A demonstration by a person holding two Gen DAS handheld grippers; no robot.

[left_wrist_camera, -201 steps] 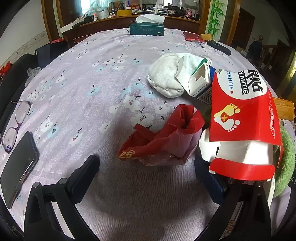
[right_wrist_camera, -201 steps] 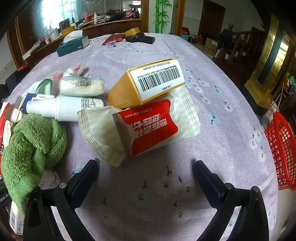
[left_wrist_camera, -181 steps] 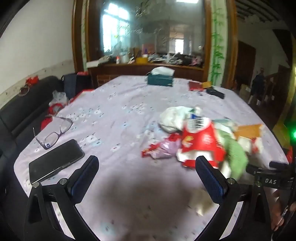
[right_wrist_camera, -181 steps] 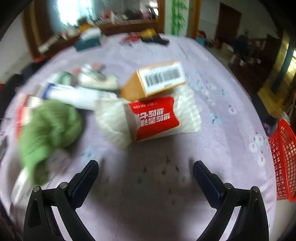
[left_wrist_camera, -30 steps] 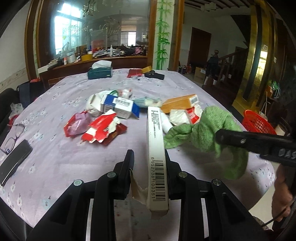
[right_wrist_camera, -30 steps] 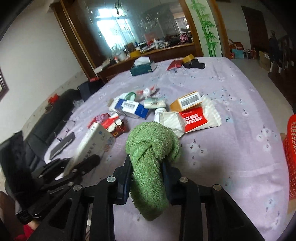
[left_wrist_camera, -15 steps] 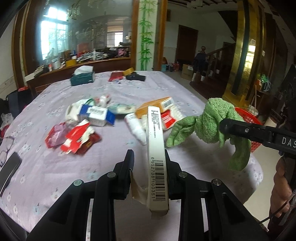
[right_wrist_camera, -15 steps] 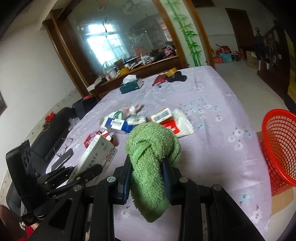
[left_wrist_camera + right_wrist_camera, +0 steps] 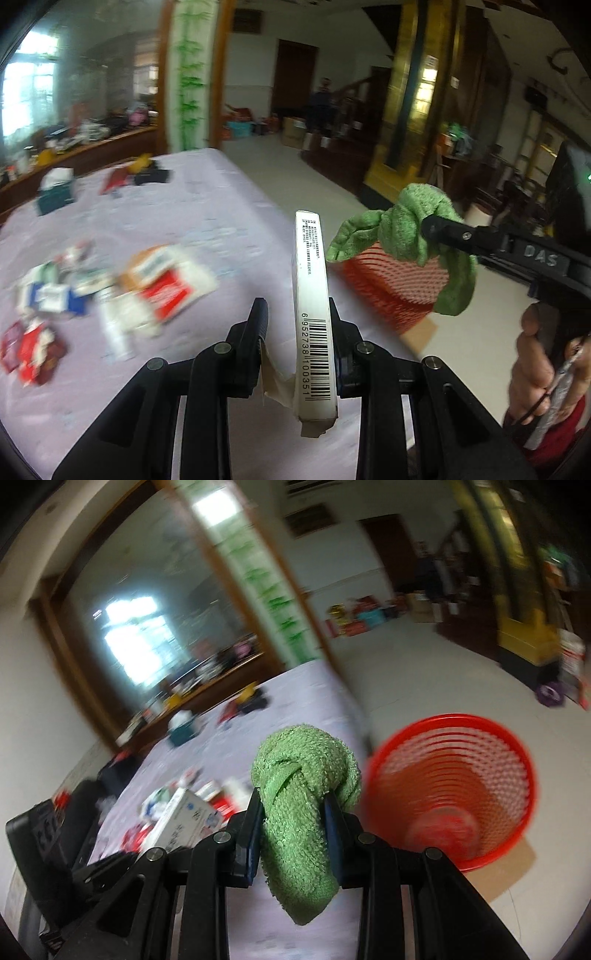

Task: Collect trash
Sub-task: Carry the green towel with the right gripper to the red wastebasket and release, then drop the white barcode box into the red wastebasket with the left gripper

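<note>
Carrying two items toward red basket (image 9: 454, 790) on the floor | left tool (image 9: 297, 325) clamps white carton (image 9: 312, 295) | right tool (image 9: 293, 812) pinches green cloth (image 9: 303, 797) | much litter (image 9: 110, 291) remains on counter (image 9: 207, 206)

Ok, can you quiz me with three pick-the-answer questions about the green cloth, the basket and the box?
1. Where does the basket stand?
A. on the table
B. on the floor beside the table
C. on a chair

2. What colour is the basket?
A. red
B. blue
C. yellow

3. What is the green cloth doing?
A. lying on the table
B. lying in the basket
C. clamped in the right gripper

Answers: 1 B, it stands on the pale floor; 2 A, red mesh; 3 C, the jaws squeeze it while the left gripper clamps the white box.
</note>
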